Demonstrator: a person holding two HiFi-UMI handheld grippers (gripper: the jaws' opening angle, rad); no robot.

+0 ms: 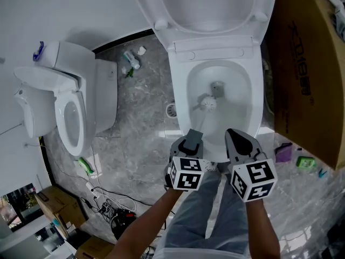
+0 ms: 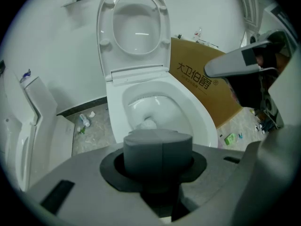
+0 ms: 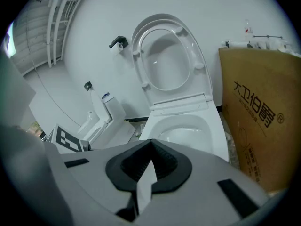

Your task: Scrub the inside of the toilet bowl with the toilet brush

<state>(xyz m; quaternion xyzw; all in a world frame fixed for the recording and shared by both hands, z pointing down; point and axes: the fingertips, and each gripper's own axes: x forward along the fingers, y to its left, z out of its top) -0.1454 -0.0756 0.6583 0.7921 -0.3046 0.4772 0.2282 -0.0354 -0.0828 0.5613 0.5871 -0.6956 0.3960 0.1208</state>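
My left tongs [image 1: 190,142] are clamped on the grey handle of the toilet brush [image 1: 207,102]. The handle slopes down into the toilet bowl [image 1: 180,85], and the white bristle head sits low inside it, just beside the drain opening. My right tongs [image 1: 240,142] are closed jaw to jaw with nothing between them, over the bowl's front rim just beside the left pair. Seat and lid [image 1: 207,4] stand raised. A cardboard box [image 1: 304,74] stands at the toilet's right; a second toilet [image 1: 70,112] stands well apart, left.
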